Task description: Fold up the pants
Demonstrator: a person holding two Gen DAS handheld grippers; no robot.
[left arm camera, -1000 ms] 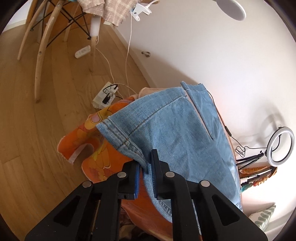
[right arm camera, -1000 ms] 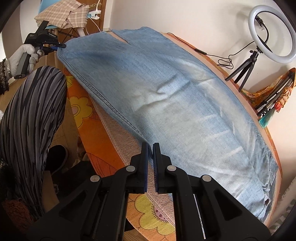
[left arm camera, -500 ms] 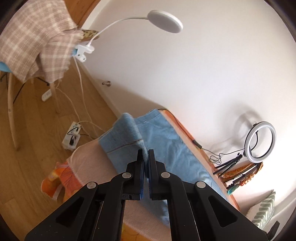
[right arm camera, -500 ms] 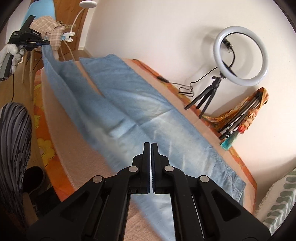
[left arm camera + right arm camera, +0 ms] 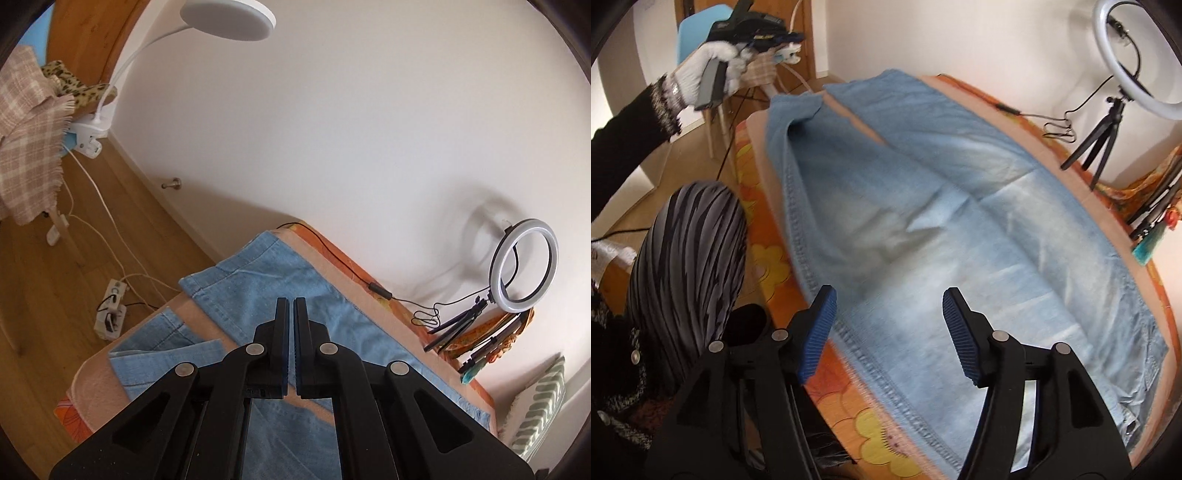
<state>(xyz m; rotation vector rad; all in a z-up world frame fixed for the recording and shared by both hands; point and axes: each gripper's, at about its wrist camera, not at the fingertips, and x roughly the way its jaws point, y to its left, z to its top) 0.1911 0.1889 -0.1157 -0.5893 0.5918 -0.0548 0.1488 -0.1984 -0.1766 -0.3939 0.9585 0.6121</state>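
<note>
Light blue denim pants lie spread lengthwise on the table, the near leg partly folded over at its far end. In the left wrist view the pants show two leg ends lying apart. My left gripper is shut with nothing between its pads and is raised above the leg ends; it also shows in the right wrist view, held high at the far end. My right gripper is open wide just above the near edge of the pants.
The table carries a peach and orange flowered cloth. A ring light on a tripod and a cable stand at the back by the wall. A striped trouser leg of the person is at the table's left. A chair with a checked blanket, a clip lamp and a power strip are beyond.
Both grippers have let go of the pants, which now lie on the table. The right gripper has opened wide. The left gripper has lifted clear and stays shut.
</note>
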